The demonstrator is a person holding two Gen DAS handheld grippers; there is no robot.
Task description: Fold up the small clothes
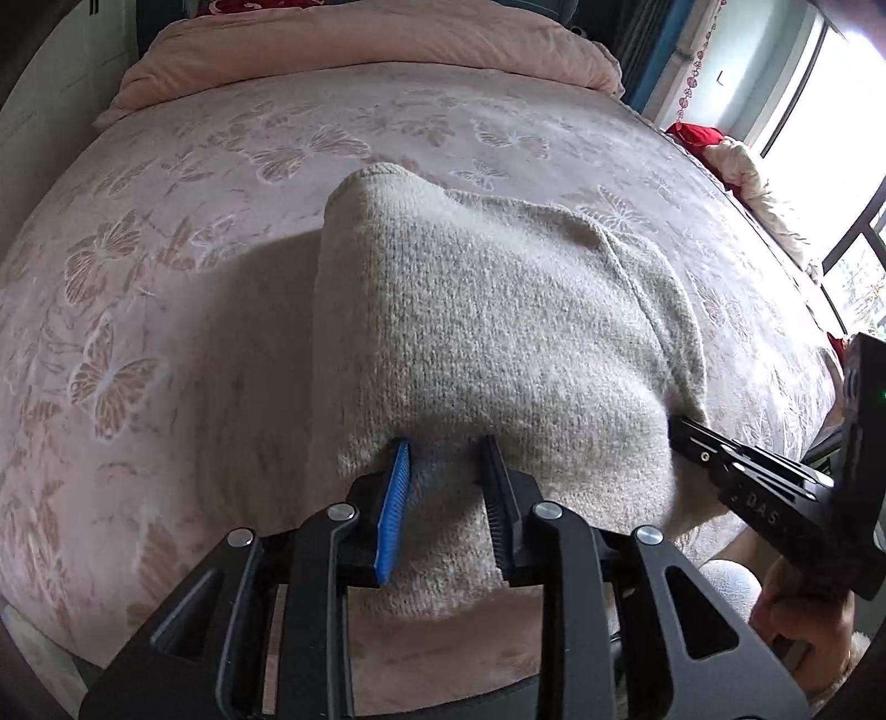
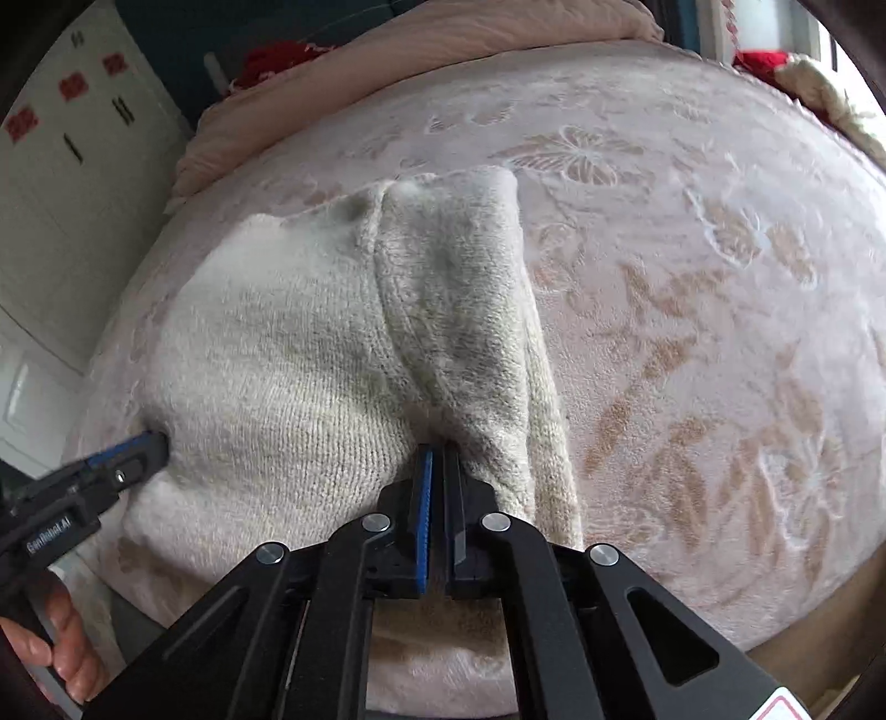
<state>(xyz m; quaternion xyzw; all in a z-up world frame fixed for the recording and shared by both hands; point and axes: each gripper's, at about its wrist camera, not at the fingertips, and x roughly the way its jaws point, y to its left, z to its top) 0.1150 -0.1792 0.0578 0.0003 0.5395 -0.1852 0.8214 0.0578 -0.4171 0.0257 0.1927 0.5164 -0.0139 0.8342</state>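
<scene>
Here, in the left wrist view, we look down on a beige knitted sweater [image 1: 487,332] lying folded at the centre of the frame on a pink bedspread [image 1: 166,277] patterned with butterflies. Our left gripper [image 1: 446,459] sits at the lower middle, its jaws a little apart with the near hem of the sweater bunched between them; the knit fills the gap and both pads seem to touch it, so we read it as a loose hold on the cloth. At the right edge the right gripper [image 1: 678,426] comes in from the lower right, its tip buried in the sweater's right edge, and a hand [image 1: 803,620] grips its handle in the lower right corner. A pink quilt [image 1: 360,50] lies rolled along the top of the frame.

In the right wrist view, the sweater [image 2: 288,360] fills the centre left, with a narrower folded part rising towards the upper middle. The right gripper [image 2: 437,448] at the lower centre has its jaws pressed together on a pinch of the knit. The left gripper [image 2: 158,443] enters from the left edge, its tip in the sweater's left edge, with fingers [image 2: 66,637] on its handle in the lower left corner. A white cupboard [image 2: 66,183] stands in the upper left.
</scene>
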